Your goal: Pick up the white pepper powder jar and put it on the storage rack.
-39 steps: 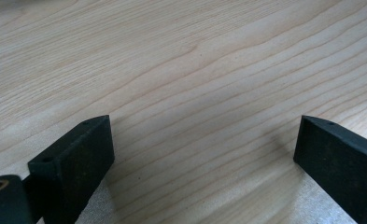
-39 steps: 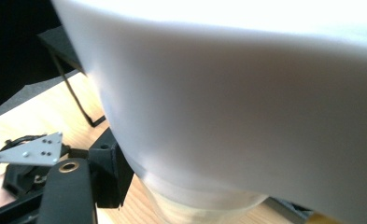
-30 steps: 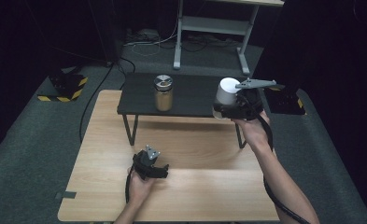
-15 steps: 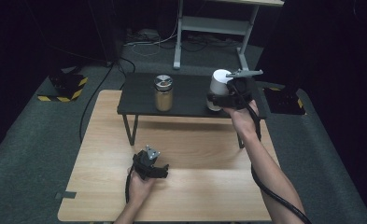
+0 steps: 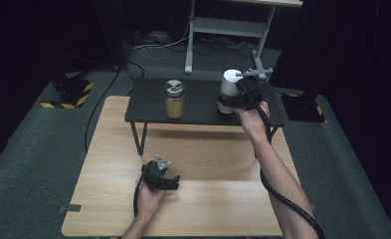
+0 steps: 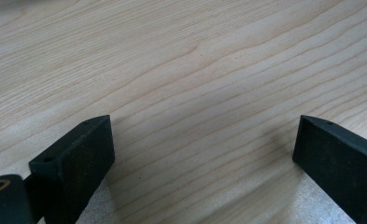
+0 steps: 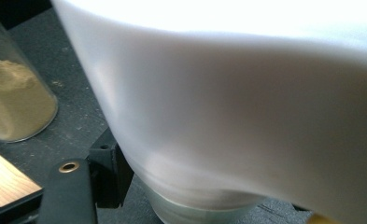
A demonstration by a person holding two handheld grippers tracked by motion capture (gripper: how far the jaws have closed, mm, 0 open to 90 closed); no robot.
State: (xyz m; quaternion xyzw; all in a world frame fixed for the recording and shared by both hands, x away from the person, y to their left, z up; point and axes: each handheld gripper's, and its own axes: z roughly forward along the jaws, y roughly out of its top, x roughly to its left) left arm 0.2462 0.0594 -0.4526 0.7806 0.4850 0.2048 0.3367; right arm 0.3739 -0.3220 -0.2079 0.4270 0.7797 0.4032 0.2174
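Placement looks like the step in hand: the right gripper [image 5: 231, 101] is clamped on a white container [image 5: 229, 84], gripping it low on its body, and holds it upright at the right part of the small black shelf [image 5: 148, 107] that stands at the far end of the desk [image 5: 218, 159]. In the right gripper view the white container's wall [image 7: 246, 116] rises directly ahead of the camera, with a clear base showing beneath it close to the dark shelf top; whether that base already rests on the shelf I cannot tell.

The relation that matters is the one along the shelf. A glass jar [image 5: 174, 98] with a metal lid, part full of tan powder, stands to the left of the held container, well apart from it. The container's long axis is vertical, so setting it down would call for a straight descent and then a release, with the jar safely clear.

Far from all this, the left gripper [image 5: 159, 175] rests on the near part of the desk, its jaws spread wide with nothing but bare wood grain [image 6: 204, 93] between them. The right hand is plainly the nearer one.
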